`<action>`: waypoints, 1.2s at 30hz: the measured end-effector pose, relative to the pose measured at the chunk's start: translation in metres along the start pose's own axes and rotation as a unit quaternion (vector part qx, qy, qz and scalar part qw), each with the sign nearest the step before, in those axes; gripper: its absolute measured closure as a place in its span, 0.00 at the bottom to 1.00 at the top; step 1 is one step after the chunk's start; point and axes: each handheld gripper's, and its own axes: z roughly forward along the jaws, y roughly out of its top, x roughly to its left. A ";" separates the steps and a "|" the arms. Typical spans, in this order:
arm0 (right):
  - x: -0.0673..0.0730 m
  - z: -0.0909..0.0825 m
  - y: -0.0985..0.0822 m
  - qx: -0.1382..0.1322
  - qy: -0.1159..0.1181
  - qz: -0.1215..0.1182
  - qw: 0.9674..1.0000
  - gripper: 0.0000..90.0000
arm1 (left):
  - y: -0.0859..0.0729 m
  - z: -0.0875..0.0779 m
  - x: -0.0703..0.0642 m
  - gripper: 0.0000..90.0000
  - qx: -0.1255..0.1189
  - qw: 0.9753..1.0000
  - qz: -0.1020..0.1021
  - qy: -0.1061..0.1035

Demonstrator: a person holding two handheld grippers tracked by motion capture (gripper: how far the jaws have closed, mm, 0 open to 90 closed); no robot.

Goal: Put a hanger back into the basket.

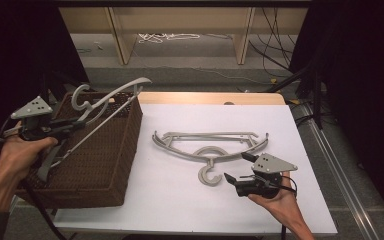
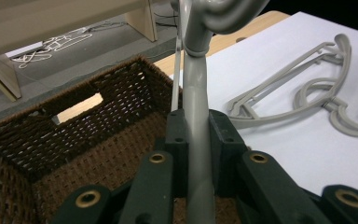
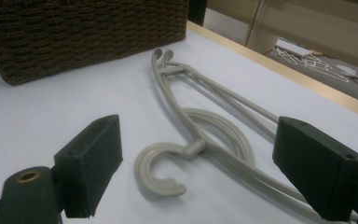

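Hanger (image 1: 111,97) of smooth grey plastic, clamped in the left gripper (image 1: 75,123) and held slanting over the wicker basket (image 1: 111,165).
Its thin curved arms and round hook stick up past the basket's rim; the left jaws press on one arm, as the left gripper view shows. Two more grey hangers (image 1: 210,145) lie flat and overlapping on the white table (image 1: 180,200), their C-shaped hooks toward the right gripper (image 1: 236,167), whose jaws stand wide apart with nothing between them, just beside a hook. The basket is dark brown, rectangular, tightly woven, with a cut-out handle. No writing is readable.
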 end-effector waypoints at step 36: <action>-0.004 0.001 -0.004 0.014 0.002 0.003 1.000 0.19 | -0.068 -0.001 0.034 0.88 0.050 0.998 -0.028 0.026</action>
